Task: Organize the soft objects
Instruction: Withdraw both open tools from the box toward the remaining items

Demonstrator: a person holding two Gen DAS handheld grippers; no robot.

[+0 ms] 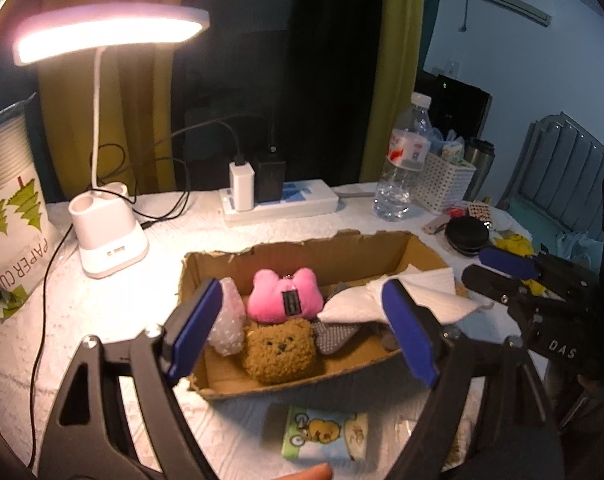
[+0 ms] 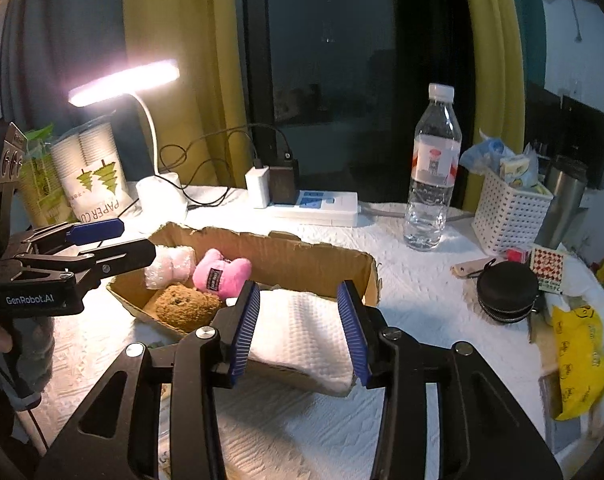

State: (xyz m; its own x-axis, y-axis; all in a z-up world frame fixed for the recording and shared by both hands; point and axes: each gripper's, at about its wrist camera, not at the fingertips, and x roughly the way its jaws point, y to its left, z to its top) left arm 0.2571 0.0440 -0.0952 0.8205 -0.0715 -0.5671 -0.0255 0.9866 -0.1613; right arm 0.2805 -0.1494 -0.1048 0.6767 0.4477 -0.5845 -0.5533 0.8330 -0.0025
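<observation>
From the left wrist, a white textured cloth covers the table (image 1: 113,300), lit by one desk lamp (image 1: 109,32) against dark glass and yellow-green curtains. One torn cardboard box (image 1: 302,248) sits mid-table holding one pink plush (image 1: 285,296), one brown bear plush (image 1: 281,352), one bubble-wrap bundle (image 1: 227,320) and one white folded towel (image 1: 406,296). The left hand-held gripper (image 1: 306,328) hangs wide open over the box, holding nothing. One tissue pack (image 1: 326,434) lies at the near edge.

From the right wrist, the right hand-held gripper (image 2: 302,328) is open around the towel (image 2: 302,332), its pads beside the towel's sides; contact is unclear. One water bottle (image 2: 434,168), one power strip (image 2: 318,206) and one white basket (image 2: 510,216) stand along the far edge.
</observation>
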